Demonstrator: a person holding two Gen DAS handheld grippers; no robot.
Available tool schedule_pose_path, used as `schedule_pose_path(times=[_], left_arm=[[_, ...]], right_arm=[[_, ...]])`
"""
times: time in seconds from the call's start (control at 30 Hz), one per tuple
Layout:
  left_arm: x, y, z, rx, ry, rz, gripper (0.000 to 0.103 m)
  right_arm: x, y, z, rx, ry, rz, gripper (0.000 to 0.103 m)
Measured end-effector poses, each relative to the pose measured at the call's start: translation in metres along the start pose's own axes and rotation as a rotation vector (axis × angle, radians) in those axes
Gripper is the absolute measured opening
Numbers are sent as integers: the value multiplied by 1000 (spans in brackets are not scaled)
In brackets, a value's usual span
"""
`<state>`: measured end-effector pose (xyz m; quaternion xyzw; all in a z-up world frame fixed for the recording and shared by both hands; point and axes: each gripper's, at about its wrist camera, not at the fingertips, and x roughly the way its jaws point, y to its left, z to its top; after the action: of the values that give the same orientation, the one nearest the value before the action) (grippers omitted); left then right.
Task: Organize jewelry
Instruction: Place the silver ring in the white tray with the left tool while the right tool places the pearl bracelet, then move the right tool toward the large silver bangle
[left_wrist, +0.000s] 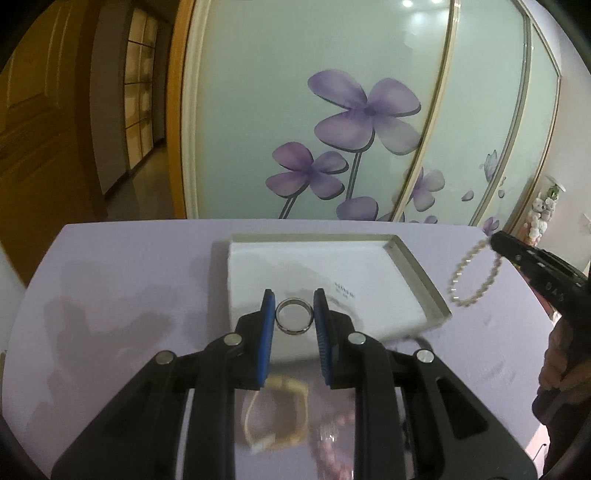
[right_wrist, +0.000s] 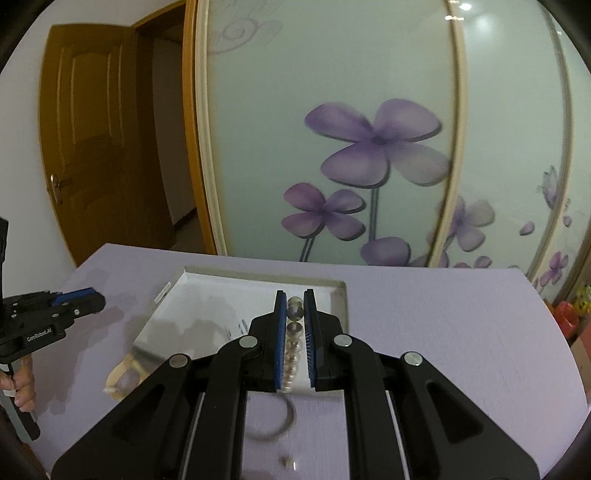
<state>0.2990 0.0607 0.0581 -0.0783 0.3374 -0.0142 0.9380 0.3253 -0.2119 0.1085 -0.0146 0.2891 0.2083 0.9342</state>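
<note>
My left gripper (left_wrist: 294, 308) is shut on a silver ring (left_wrist: 294, 316) and holds it above the near part of a white tray (left_wrist: 369, 266) on the lilac table. My right gripper (right_wrist: 294, 306) is shut on a pearl bracelet (right_wrist: 293, 343), held over the tray's (right_wrist: 207, 295) right side. In the left wrist view the bracelet (left_wrist: 474, 273) hangs as a loop from the right gripper (left_wrist: 496, 240), to the right of the tray. The left gripper (right_wrist: 92, 301) shows at the left edge of the right wrist view.
A cream-gold watch band (left_wrist: 277, 413) and a blurred pink beaded piece (left_wrist: 332, 432) lie on the table in front of the tray. A thin ring bangle (right_wrist: 273, 417) and a small stud (right_wrist: 286, 461) lie near the table's front. Flowered sliding doors stand behind the table.
</note>
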Motion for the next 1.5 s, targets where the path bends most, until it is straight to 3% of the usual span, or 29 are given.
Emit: schedule_pose_path(times=[0.3, 0.5, 0.57, 0.6, 0.83, 0.87, 0.93, 1.2, 1.33, 1.5], left_arm=[[95, 15, 23, -21, 101, 10, 21], [125, 18, 24, -17, 135, 20, 21], [132, 18, 23, -11, 142, 19, 21], [134, 18, 22, -8, 143, 21, 21], [145, 15, 19, -11, 142, 38, 23], [143, 15, 19, -14, 139, 41, 25], [133, 18, 19, -28, 126, 45, 43], [50, 37, 5, -68, 29, 76, 58], [-14, 36, -35, -35, -31, 94, 70], [-65, 26, -91, -9, -46, 89, 75]], right_arm=[[123, -2, 11, 75, 174, 105, 10], [153, -11, 6, 98, 224, 65, 12], [152, -14, 2, 106, 238, 67, 46], [149, -17, -1, 117, 223, 71, 75], [127, -32, -9, 115, 169, 49, 76], [124, -35, -9, 121, 166, 50, 76], [110, -38, -14, 132, 159, 56, 76], [28, -25, -36, 131, 89, 92, 76], [-21, -10, -56, 115, 50, 119, 76], [-65, 9, -90, 117, 41, 141, 76]])
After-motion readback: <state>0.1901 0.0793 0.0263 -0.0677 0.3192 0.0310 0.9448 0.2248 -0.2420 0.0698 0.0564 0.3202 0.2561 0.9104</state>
